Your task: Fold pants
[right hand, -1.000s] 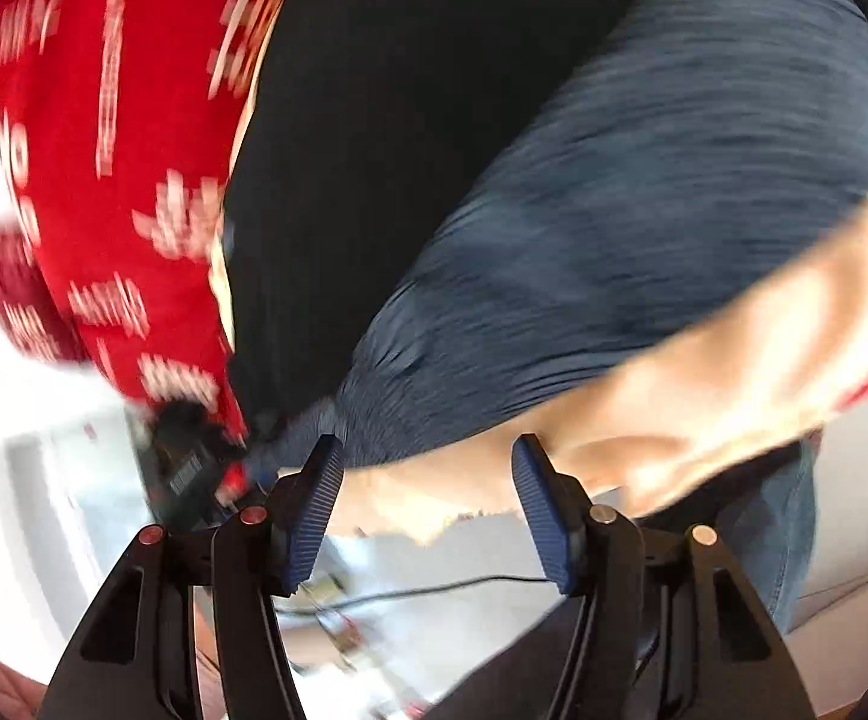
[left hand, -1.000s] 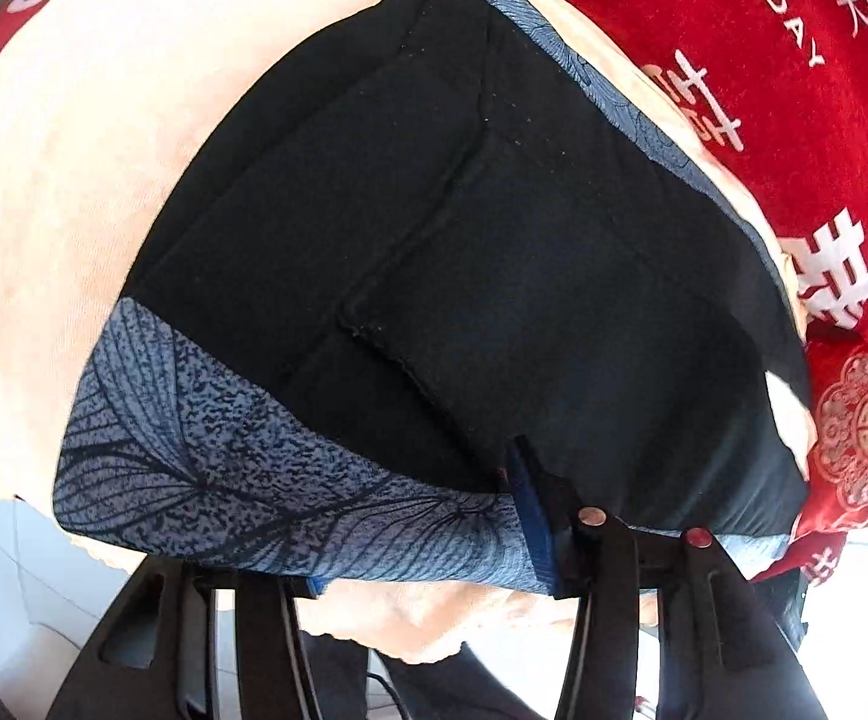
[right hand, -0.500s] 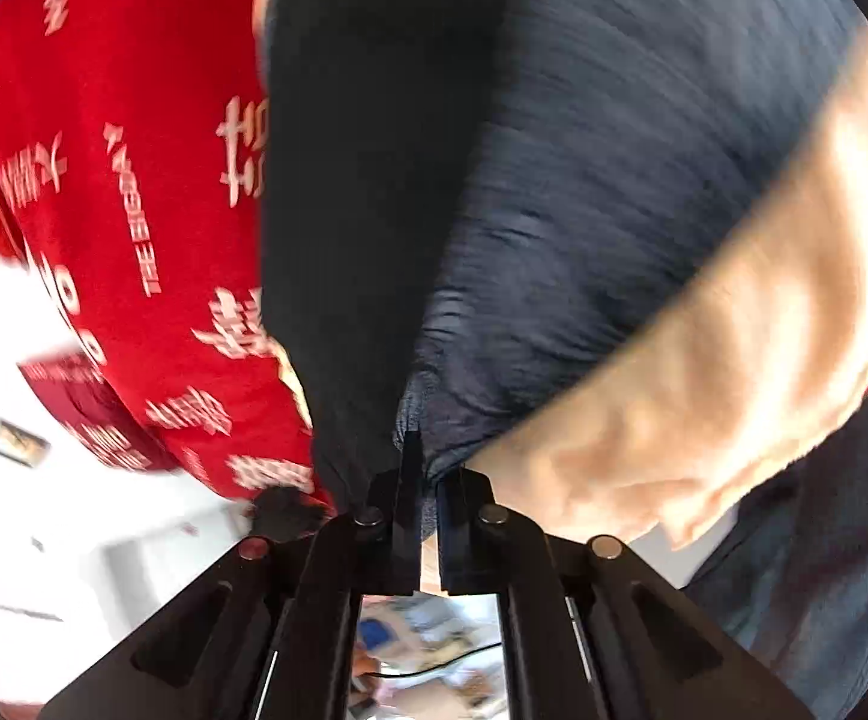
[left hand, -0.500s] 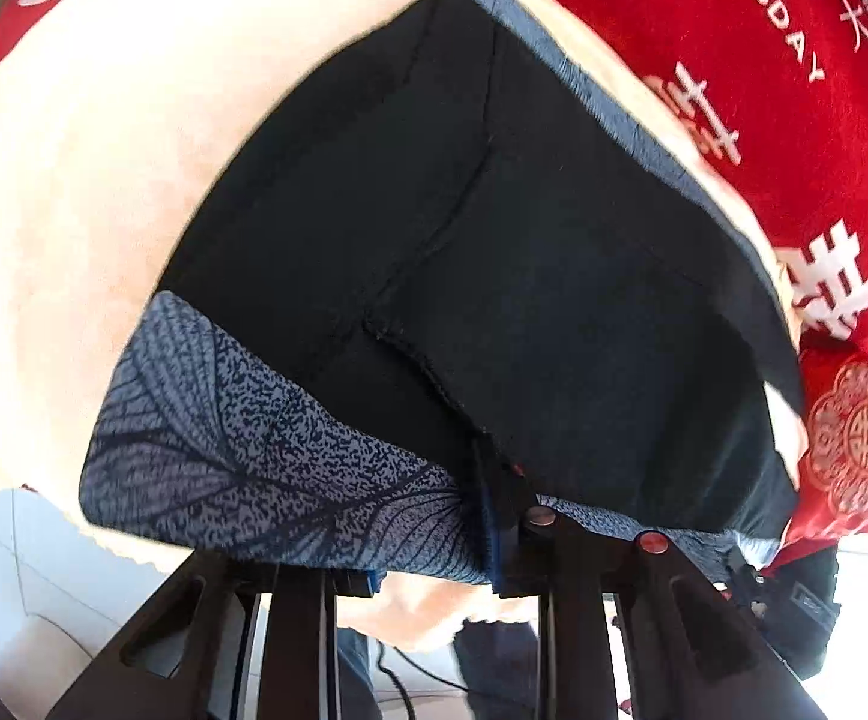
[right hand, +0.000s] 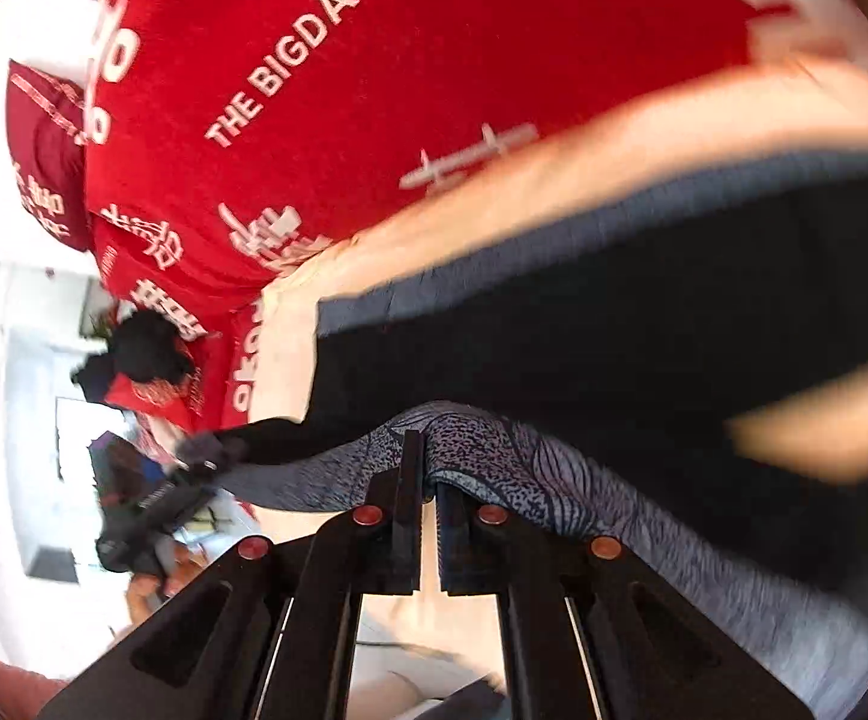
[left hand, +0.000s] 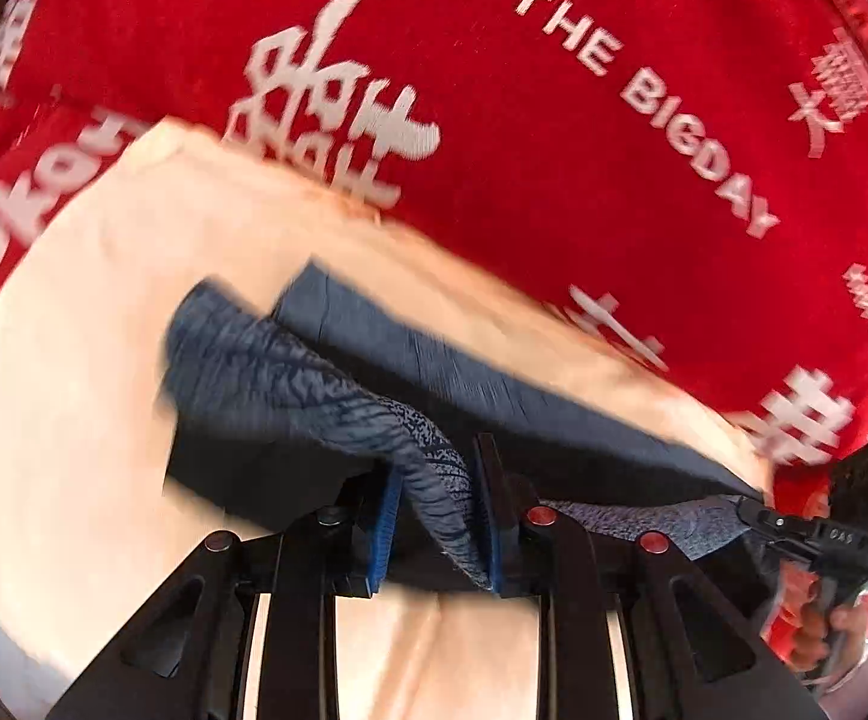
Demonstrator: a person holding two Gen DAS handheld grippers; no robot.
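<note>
The left gripper [left hand: 437, 504] is clamped on a bunched fold of the pants [left hand: 338, 396], a dark garment with a blue-grey leaf-patterned hem; the patterned cloth is squeezed between its two blue-padded fingers [left hand: 387, 525] and hangs down a little below them. Beyond and above this gripper the rest of the pants stretches away in a blurred dark band across a pale peach blanket [left hand: 104, 300], and past that lies a red bedcover [left hand: 524, 120] with white characters and the words "THE BIGDAY". To the right of the left gripper, the same patterned hem runs to the right gripper [left hand: 752, 519], held by a person's hand [left hand: 836, 630] at the lower right edge. In the right wrist view, the right gripper [right hand: 428, 480] has its jaws pressed nearly together on the thin patterned hem, which drapes over the fingertips and trails off to the right below the black body of the pants [right hand: 614, 330]. To the left of this gripper the hem leads to the left gripper [right hand: 206, 456], small and blurred. Above and beyond are the peach blanket [right hand: 554, 180] and the red bedcover [right hand: 434, 60].
</note>
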